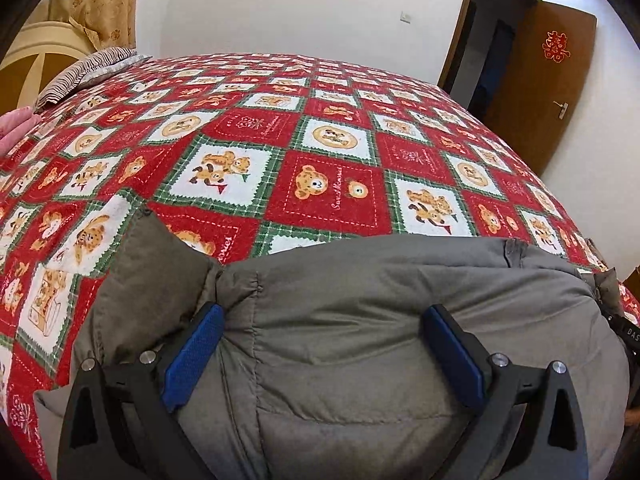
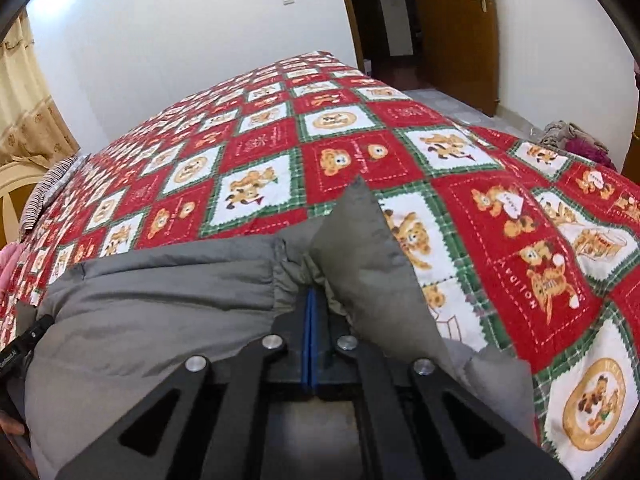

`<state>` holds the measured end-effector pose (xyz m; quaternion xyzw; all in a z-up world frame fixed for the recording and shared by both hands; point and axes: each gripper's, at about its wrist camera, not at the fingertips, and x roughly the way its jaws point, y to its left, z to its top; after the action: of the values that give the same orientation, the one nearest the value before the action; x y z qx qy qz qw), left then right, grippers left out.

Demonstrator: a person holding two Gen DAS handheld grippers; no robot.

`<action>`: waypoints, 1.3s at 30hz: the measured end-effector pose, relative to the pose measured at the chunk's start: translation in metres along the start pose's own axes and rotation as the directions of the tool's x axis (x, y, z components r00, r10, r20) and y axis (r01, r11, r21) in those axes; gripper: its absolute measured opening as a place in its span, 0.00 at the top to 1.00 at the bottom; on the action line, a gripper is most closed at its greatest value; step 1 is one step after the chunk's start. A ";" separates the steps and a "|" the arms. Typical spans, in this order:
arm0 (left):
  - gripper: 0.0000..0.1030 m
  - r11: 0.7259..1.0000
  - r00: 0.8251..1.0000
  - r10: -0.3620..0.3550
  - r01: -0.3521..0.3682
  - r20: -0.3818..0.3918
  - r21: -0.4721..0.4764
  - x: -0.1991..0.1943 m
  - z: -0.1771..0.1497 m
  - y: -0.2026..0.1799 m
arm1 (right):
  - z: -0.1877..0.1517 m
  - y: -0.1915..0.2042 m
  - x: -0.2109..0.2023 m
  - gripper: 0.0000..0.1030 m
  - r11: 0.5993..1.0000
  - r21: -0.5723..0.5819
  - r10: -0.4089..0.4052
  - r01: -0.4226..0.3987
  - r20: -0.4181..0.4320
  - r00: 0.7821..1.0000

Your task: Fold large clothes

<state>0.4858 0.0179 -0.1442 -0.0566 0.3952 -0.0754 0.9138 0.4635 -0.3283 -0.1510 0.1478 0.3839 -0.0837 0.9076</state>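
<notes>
A grey padded jacket (image 1: 360, 300) lies bunched at the near edge of a bed with a red, white and green teddy-bear quilt (image 1: 320, 128). My left gripper (image 1: 322, 320) is open, its blue pads (image 1: 192, 356) spread wide over the jacket's top fold. In the right wrist view the jacket (image 2: 160, 292) fills the lower left. My right gripper (image 2: 310, 300) is shut on a pinch of the jacket's fabric, with a pointed flap (image 2: 360, 232) standing up just right of the fingers. The quilt (image 2: 400, 120) stretches beyond it.
A striped pillow (image 1: 88, 68) and pink cloth (image 1: 16, 128) lie at the bed's far left by a curtain. A brown door (image 1: 540, 80) stands open at the right. A pile of clothes (image 2: 572, 136) lies on the floor beyond the bed's right side.
</notes>
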 end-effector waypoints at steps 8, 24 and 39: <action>0.03 0.991 0.997 0.038 -0.029 -0.068 0.130 -0.038 0.000 -0.004 | 0.005 0.011 -0.029 1.00 0.990 -0.124 -0.075 0.070 -0.039 0.996; 0.03 0.919 0.983 -0.177 0.146 -0.053 -0.367 -0.123 -0.093 0.102 | -0.104 0.160 -0.114 0.88 0.937 -0.225 0.263 -0.266 -0.044 0.964; 0.03 0.967 0.994 -0.106 0.100 -0.012 -0.233 -0.105 -0.104 0.063 | -0.133 0.152 -0.075 0.96 0.938 -0.252 0.239 -0.236 -0.021 0.971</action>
<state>0.3451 0.0943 -0.1503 -0.1825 0.4089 -0.0769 0.8908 0.3623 -0.1376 -0.1540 0.0757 0.3665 0.0753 0.9243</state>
